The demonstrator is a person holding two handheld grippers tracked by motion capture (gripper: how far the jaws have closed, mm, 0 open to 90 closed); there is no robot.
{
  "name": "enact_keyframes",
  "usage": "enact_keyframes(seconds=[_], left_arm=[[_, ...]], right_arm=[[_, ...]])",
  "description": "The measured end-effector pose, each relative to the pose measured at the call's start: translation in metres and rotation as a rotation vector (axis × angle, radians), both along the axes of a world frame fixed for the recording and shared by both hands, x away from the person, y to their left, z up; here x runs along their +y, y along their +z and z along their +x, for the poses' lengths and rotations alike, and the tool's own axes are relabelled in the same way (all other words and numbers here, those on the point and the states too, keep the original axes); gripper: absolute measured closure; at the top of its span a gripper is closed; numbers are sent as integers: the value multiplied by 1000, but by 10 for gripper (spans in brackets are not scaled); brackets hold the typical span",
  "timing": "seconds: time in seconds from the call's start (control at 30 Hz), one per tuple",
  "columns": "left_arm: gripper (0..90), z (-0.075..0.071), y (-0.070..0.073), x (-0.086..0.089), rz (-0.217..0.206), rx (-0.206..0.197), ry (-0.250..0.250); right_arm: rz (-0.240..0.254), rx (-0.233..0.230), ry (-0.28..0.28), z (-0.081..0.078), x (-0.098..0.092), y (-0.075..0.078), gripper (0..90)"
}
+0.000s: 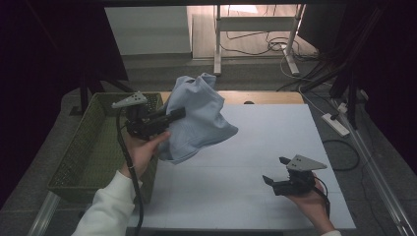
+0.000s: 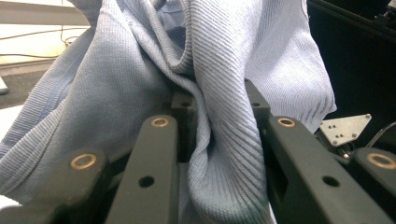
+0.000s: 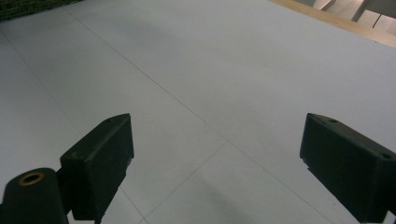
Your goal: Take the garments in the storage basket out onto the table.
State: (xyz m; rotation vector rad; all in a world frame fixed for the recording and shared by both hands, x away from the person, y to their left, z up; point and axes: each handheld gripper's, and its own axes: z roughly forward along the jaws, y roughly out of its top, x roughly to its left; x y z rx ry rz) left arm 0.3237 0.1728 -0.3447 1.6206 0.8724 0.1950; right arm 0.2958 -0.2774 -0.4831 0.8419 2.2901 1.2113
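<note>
High view, 1 garment in hand: left gripper (image 1: 179,113) clamps a bunched fold of the light blue knit garment (image 1: 199,118), held aloft between green basket (image 1: 88,152) and white table (image 1: 255,162); nothing of it rests on either. Right gripper (image 1: 275,172) hovers low over the table, jaws spread, carrying nothing. Judged: pick-up done; laying out or depositing the garment remains.

Lab: dark curtains (image 1: 44,59), floor cables (image 1: 255,46), power strip (image 1: 336,124).
</note>
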Motion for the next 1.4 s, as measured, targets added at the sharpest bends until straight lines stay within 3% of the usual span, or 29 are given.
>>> enact_keyframes(seconds=[0.8, 1.4], left_arm=[[735, 4, -15, -38, 11, 29, -71], [735, 10, -35, -57, 35, 76, -107]], right_arm=[[4, 3, 2, 0, -1, 0, 101], [1, 0, -2, 0, -1, 0, 102]])
